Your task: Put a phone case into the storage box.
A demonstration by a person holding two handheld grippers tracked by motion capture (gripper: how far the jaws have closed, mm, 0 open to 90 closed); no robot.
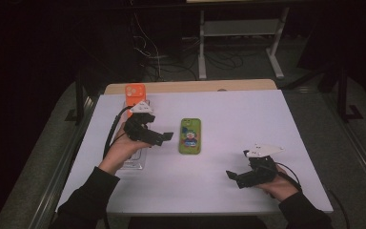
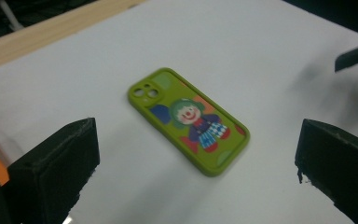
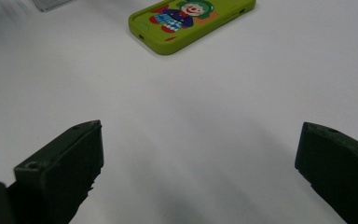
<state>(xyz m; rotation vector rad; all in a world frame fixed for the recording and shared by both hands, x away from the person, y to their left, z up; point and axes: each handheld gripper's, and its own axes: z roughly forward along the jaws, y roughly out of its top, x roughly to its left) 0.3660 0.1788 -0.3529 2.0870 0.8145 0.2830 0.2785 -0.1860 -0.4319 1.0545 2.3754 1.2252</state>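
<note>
A green phone case with a clown picture lies flat, back up, in the middle of the white table. My left gripper hovers just left of it, open. In the left gripper view the case lies between and beyond the wide-apart jaws of the left gripper. My right gripper is open near the front right of the table, well short of the case. The right gripper view has the case far ahead at the top, and nothing lies between the jaws of the right gripper.
An orange phone case lies at the table's back left. A clear flat piece lies under my left hand, and its corner shows in the right gripper view. The wooden table edge runs behind the white sheet.
</note>
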